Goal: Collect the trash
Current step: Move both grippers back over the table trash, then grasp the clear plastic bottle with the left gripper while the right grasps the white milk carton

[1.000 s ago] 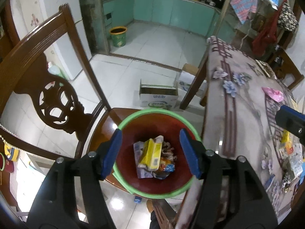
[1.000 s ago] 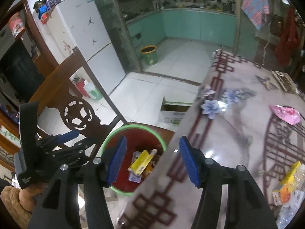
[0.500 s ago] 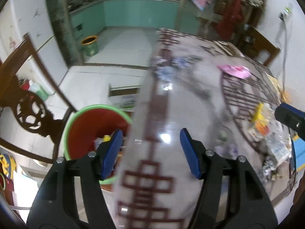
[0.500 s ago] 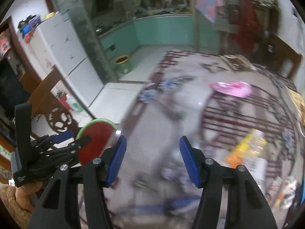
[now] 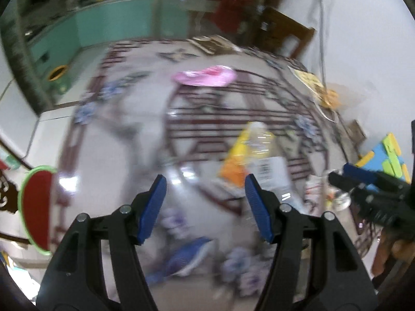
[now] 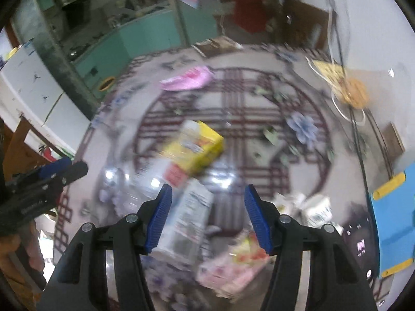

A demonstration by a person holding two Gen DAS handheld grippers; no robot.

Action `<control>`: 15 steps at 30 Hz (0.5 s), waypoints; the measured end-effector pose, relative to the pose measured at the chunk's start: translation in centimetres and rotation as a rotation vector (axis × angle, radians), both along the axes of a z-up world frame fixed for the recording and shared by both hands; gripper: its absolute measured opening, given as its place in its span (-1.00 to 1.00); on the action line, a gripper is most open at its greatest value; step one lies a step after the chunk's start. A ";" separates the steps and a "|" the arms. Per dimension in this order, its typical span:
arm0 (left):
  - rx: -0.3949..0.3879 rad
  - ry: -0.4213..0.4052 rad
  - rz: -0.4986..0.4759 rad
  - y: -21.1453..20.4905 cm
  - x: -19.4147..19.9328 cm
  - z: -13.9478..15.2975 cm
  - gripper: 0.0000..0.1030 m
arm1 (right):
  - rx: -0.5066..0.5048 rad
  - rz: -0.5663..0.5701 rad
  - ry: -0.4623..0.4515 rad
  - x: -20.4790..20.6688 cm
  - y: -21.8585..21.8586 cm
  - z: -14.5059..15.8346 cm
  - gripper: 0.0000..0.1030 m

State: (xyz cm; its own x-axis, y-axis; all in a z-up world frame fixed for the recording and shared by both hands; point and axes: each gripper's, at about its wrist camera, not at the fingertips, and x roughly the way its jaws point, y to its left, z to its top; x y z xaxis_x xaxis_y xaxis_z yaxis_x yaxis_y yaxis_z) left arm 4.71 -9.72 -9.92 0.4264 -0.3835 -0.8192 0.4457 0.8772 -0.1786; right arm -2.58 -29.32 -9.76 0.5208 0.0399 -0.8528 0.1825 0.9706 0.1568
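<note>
Both your grippers hang over the table (image 6: 324, 155) with jaws apart and empty: left gripper (image 5: 206, 207), right gripper (image 6: 207, 213). Wrappers (image 6: 192, 150) lie in a heap toward the near edge, below the right gripper. The red bin (image 5: 35, 207) sits beyond the left edge.

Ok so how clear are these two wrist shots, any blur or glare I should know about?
Left wrist view: heavy motion blur smears the table and its litter, with white glare patches on the glossy top; only the left gripper is sharp. Right wrist view: the same smear, so the yellow carton has no readable print, though the right gripper is crisp. Both views bend straight edges like a fisheye.
</note>
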 end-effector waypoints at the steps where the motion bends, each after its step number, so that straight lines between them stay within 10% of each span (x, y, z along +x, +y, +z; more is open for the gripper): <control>1: -0.001 0.018 -0.027 -1.9 0.2 -0.4 0.17 | 0.001 0.000 0.008 -0.3 -0.5 -0.3 0.10; 15: 0.042 0.226 -0.087 -8.9 2.7 -5.9 -0.05 | 0.063 0.007 0.060 -1.5 -3.4 -2.8 0.10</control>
